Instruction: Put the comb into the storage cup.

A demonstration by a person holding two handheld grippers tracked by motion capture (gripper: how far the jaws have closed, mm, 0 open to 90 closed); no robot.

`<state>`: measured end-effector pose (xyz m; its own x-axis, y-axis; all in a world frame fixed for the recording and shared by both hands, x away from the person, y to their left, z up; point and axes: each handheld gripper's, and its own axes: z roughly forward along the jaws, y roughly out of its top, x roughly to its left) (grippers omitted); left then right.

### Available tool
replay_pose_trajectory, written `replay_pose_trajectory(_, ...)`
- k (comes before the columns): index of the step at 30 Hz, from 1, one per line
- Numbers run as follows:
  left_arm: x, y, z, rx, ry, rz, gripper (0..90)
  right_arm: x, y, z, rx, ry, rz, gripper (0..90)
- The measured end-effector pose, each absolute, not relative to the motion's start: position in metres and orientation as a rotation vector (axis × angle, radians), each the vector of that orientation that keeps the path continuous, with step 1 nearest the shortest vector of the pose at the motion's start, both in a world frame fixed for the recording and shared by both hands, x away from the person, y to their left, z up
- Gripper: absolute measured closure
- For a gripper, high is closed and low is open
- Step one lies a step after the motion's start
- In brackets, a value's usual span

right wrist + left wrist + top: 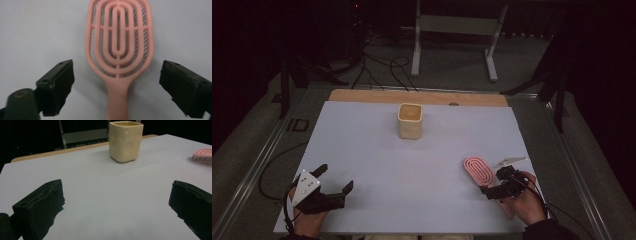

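A pink vented hairbrush (pixel 478 170) lies flat on the white table sheet (pixel 377 150) at the near right, its handle toward the person. My right gripper (pixel 495 181) sits open at that handle. In the right gripper view the black jaws stand wide on either side of the hairbrush (pixel 118 50), apart from it, and my right gripper (pixel 117 72) holds nothing. A cream square cup (pixel 410 120) stands upright at the far middle. My left gripper (pixel 335 177) rests open at the near left, empty. Its own view looks toward the cup (pixel 125 141), with the hairbrush (pixel 202 155) at the right edge.
A wooden strip (pixel 412 96) runs along the table's far edge. A pale slim shape (pixel 510 160) lies just right of the brush head; I cannot tell what it is. Cables and a white stand (pixel 452 30) are on the floor beyond.
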<state>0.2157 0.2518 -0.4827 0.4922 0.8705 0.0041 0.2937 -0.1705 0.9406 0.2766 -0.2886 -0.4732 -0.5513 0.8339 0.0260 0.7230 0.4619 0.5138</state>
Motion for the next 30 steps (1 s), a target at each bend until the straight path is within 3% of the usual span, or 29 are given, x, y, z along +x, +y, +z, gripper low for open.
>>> replay_pose_trajectory(6, 0.216, 0.252, -0.483, 1.714, 1.0, 0.703, 0.4, 0.277, -0.288, -0.477, 1.357, 2.528, 0.66, 17.4)
replay_pose_trajectory(18, 0.216, 0.252, -0.484, 1.715, 0.999, 0.7, 0.4, 0.282, -0.283, -0.484, 1.37, 2.597, 0.5, 43.4)
replay_pose_trajectory(30, 0.216, 0.251, -0.484, 1.72, 0.996, 0.699, 0.4, 0.286, -0.279, -0.49, 1.372, 2.627, 0.421, 58.5)
